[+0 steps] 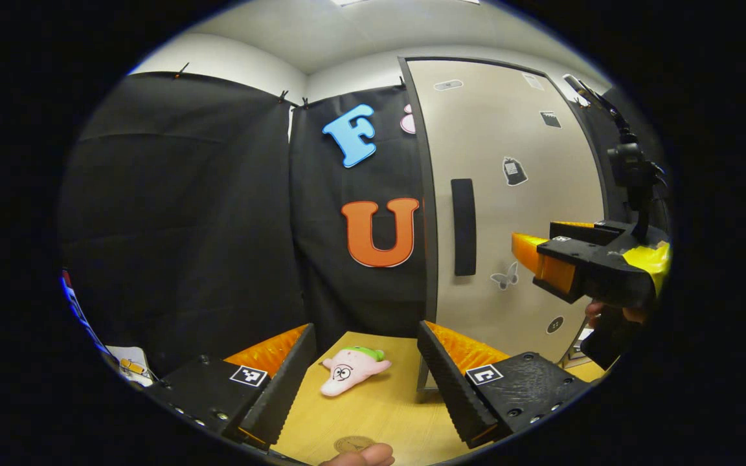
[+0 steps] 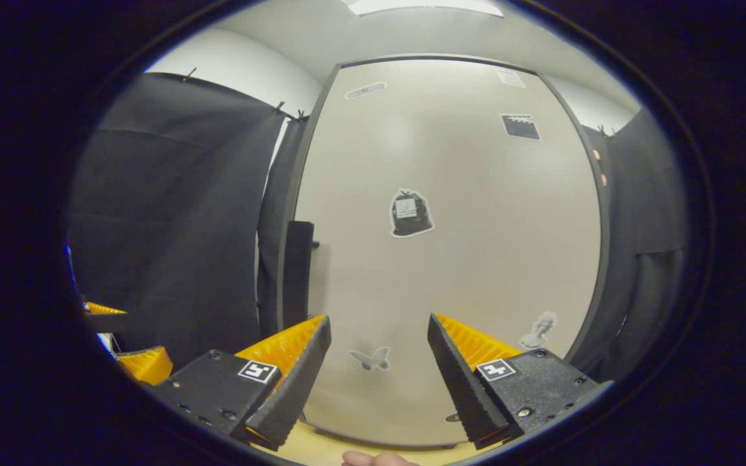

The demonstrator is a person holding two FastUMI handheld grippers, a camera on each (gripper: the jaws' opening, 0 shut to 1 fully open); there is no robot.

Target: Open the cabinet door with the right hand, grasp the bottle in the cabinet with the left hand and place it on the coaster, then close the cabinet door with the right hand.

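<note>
Before the closed beige cabinet door [image 2: 451, 246], both tools gape empty.
Right tool [image 2: 379, 362] faces the door near its black vertical handle [image 2: 298, 272]; left tool [image 1: 366, 382] hangs over the wooden worktop [image 1: 379, 414] and a pink plush toy [image 1: 352, 367].

No readable words, brands or numbers. Ahead of the open fingers, the cabinet door [image 2: 451, 246] carries pictorial stickers: a trash-bag sticker [image 2: 410, 213], a clapperboard sticker [image 2: 520, 126] and a butterfly sticker [image 2: 370, 358]; any print is too small to read.
</note>
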